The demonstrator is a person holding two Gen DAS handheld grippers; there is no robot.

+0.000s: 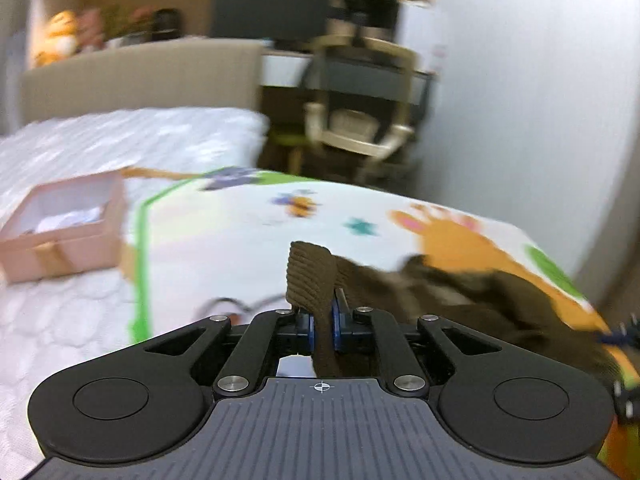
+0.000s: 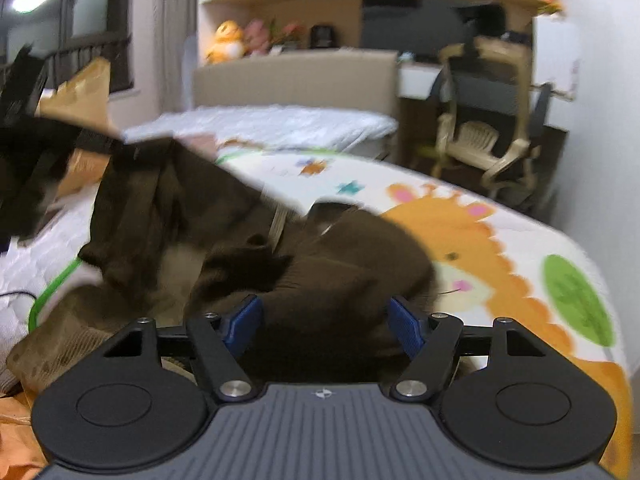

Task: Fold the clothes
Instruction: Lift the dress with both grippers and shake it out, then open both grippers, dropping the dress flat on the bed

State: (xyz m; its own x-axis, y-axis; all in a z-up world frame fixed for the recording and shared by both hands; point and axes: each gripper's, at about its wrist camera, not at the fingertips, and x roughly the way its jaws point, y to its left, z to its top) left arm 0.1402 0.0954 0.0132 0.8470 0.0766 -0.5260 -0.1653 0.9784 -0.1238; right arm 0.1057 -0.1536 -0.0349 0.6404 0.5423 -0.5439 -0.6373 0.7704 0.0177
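Note:
A dark brown garment (image 1: 460,292) lies bunched on a cartoon play mat (image 1: 240,232) spread over the bed. My left gripper (image 1: 322,320) is shut on the garment's ribbed hem (image 1: 308,276), which stands up between the blue pads. In the right wrist view the garment (image 2: 340,264) is heaped in front of me, and one part is drawn up toward the upper left. My right gripper (image 2: 325,320) stands open around the heap, with brown cloth between its blue pads (image 2: 406,328). I cannot see the pads pressing on it. The picture is blurred.
An open pink box (image 1: 60,240) with white contents sits on the white quilt at the left. Beyond the bed's far corner stand a cream chair (image 2: 488,144) and a desk. The mat (image 2: 500,260) reaches the bed's right edge by the wall. A headboard and shelves are behind.

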